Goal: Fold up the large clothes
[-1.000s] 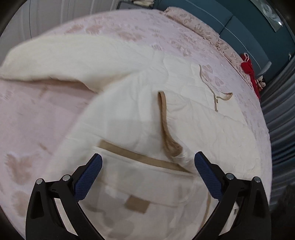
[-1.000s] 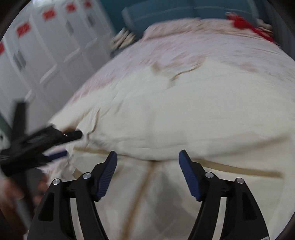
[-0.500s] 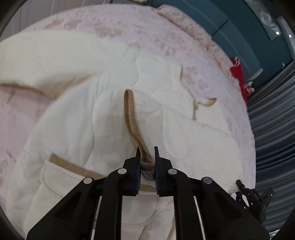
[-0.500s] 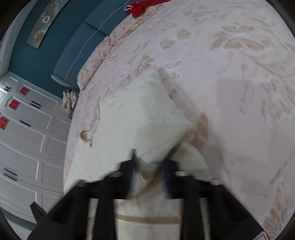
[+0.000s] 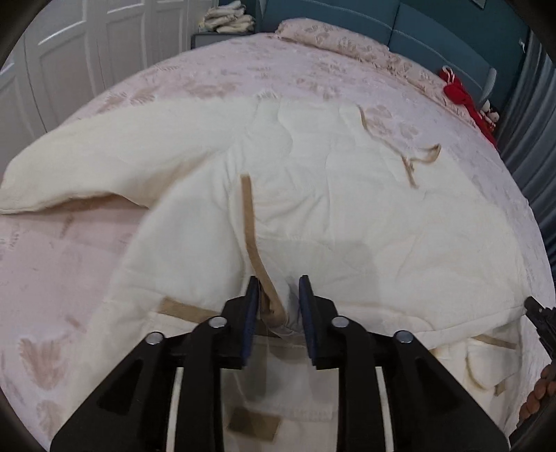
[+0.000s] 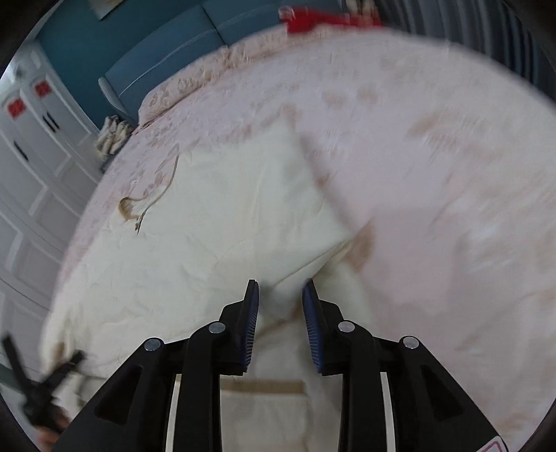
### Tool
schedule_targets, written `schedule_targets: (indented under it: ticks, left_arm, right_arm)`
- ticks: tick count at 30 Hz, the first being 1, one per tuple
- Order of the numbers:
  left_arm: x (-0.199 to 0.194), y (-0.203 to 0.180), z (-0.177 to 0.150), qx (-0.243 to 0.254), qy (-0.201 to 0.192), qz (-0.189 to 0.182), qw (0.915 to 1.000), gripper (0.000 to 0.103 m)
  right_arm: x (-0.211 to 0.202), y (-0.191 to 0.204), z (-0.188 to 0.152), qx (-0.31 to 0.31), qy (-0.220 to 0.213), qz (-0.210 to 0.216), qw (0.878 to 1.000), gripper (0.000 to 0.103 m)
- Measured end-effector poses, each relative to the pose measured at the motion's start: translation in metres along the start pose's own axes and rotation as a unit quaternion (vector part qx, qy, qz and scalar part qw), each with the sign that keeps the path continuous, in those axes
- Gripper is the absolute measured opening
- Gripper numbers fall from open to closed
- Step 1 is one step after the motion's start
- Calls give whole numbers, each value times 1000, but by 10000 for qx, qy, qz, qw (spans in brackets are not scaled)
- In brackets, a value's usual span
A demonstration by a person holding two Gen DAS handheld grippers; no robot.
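Cream padded coat (image 5: pixel 312 208) is lying spread across the pink floral bed (image 5: pixel 69 260) | left claw (image 5: pixel 278 306) is pinching the coat's tan-trimmed edge (image 5: pixel 250 222), jaws narrow | right claw (image 6: pixel 279 309) is gripping a cream fold at the coat's side, jaws narrow | tan drawstring (image 5: pixel 410 156) is trailing near the hood.

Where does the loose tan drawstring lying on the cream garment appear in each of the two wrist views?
Left wrist view: the tan drawstring lies upper right, on the cream garment.
Right wrist view: the drawstring lies at middle left, near the garment's edge.
Shared landmark: the red cloth by the blue headboard.
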State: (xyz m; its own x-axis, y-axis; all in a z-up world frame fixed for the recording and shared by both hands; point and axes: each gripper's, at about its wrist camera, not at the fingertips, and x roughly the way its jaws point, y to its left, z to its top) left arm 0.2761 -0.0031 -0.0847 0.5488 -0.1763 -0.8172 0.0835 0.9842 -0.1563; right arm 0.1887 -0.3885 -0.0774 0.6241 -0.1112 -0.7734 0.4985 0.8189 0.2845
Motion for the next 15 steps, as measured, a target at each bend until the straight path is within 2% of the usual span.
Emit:
schedule_targets:
  ticks: [2,3,5,6,8,10,12,15]
  left_arm:
    - [-29,2,9,-22,-452,69,9990,48]
    - [-38,-1,14,-39,-614,34,9981,52]
    - [-41,-10,23,-69,-663,-184,9976,54]
    - [-34,-18,26,-19,-586,-297,9978,54]
    - [-13,-36,22,221,-373,-288,9986,54]
    - [14,-51,13,407,-101,-234,9988,53]
    - [30,-54,0,434,56,-186,9989,53]
    - [44,-51,-20,552,-35,-68,9984,54]
  right_arm:
    - [-34,21,4,-414,-467,-187,9979,27]
    - [-37,29,8,-560,-541,-137,9969,27]
    - [-37,68,7,-1140,-535,-34,9920,27]
    - [-33,75,5,-1333,-502,21,9898,27]
    - [-6,102,-12,-1722,-174,125,9848,25]
    - [21,111,-24,-1729,146,172,9847,21]
    - [43,113,-41,-1740,362,23,9841,21]
    - [56,104,-57,-1738,292,-34,9843,20]
